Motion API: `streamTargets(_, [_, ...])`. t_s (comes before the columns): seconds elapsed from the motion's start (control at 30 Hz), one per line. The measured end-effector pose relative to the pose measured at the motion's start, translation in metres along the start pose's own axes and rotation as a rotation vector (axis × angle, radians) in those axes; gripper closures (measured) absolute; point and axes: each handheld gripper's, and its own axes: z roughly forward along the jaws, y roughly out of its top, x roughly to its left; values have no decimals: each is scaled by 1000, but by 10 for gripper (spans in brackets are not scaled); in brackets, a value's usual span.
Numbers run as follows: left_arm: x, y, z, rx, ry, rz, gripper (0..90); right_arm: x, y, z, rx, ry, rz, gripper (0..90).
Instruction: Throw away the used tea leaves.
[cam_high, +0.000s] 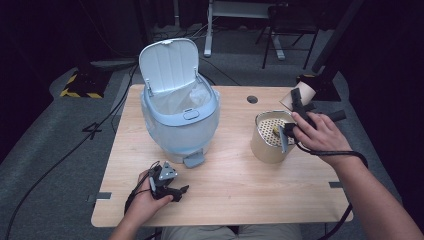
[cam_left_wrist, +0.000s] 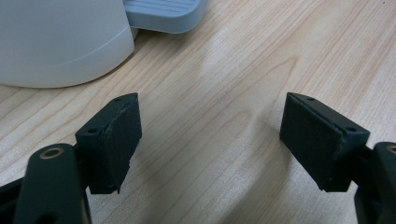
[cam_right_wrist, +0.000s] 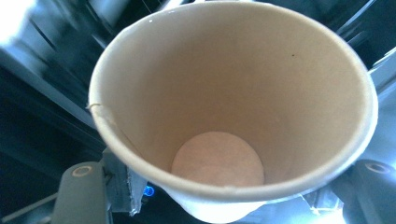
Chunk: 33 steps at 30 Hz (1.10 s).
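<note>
While the paper cup (cam_right_wrist: 233, 116) sits clamped in the right hand-held gripper (cam_high: 296, 111), its mouth faces that gripper's camera and the inside reads empty: bare tan wall, clean round bottom. In the high view the cup (cam_high: 298, 96) is lifted off the desk (cam_high: 235, 175), tilted on its side, out beyond the jaws. The jaws are closed on the cup's lower wall, one on each side.

Just below and toward the person from this gripper stands a tan cylindrical container (cam_high: 270, 137) with a perforated insert; a small yellowish scrap (cam_high: 274, 131) lies on the insert.

Judgement: the cup's contents appear already tipped out, probably into that strainer container, though I cannot confirm the scrap came from the cup. What is left seems to be disposal of the empty cup.

Well away across the desk, on the far side of the container from the right gripper, the pale blue pedal bin (cam_high: 180, 117) stands with lid (cam_high: 169, 65) up and liner showing. Bin is ready to receive.

Left hand-held gripper (cam_high: 167, 187) rests low on the desk, jaws spread wide, holding nothing. The bin's pedal (cam_left_wrist: 163, 14) lies just ahead of it, not touched.
</note>
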Motion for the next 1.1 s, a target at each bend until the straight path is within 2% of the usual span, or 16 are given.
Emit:
streamTargets(0.03, [0, 0, 0, 0, 0, 0, 215, -1, -3, 2, -23, 31, 78, 304])
streamTargets(0.07, [0, 0, 0, 0, 0, 0, 215, -4, -11, 6, -37, 101, 244, 303])
streamTargets(0.1, [0, 0, 0, 0, 0, 0, 215, -4, -11, 6, -37, 101, 244, 303])
streamTargets(0.17, [0, 0, 0, 0, 0, -1, 215, -5, -19, 11, -55, 166, 399, 302])
streamTargets(0.23, [0, 0, 0, 0, -1, -3, 215, -6, -26, 14, -80, 217, 500, 302])
streamTargets(0.53, [0, 0, 0, 0, -4, -3, 214, -7, -60, 27, -199, 498, 1204, 301])
streamTargets(0.57, [1, 1, 1, 0, -5, -1, 210, -6, -65, 28, -237, 566, 1332, 301])
streamTargets(0.6, [1, 1, 1, 0, -5, -1, 207, -6, -65, 28, -237, 566, 1332, 301])
streamTargets(0.63, [1, 1, 1, 1, -7, 3, 204, -4, -70, 30, -263, 634, 1476, 299])
streamTargets(0.67, [1, 1, 1, 2, -8, 1, 201, -3, -72, 30, -286, 685, 1552, 299])
streamTargets(0.7, [1, 1, 1, 2, -8, 1, 199, -3, -72, 30, -286, 685, 1552, 299])
streamTargets(0.77, [1, 2, 2, 3, -5, 5, 196, -1, -79, 31, -339, 779, 1743, 298])
streamTargets(0.8, [1, 2, 2, 3, -5, 5, 196, -1, -79, 31, -339, 779, 1743, 298])
streamTargets(0.83, [1, 2, 2, 3, -5, 4, 195, 0, -82, 32, -372, 833, 1848, 299])
streamTargets(1.0, [1, 2, 2, 3, -7, 2, 194, -1, -85, 31, -416, 945, 1955, 298])
streamTargets(1.1, [1, 3, 3, 3, -8, 3, 193, -1, -86, 31, -429, 978, 1970, 298])
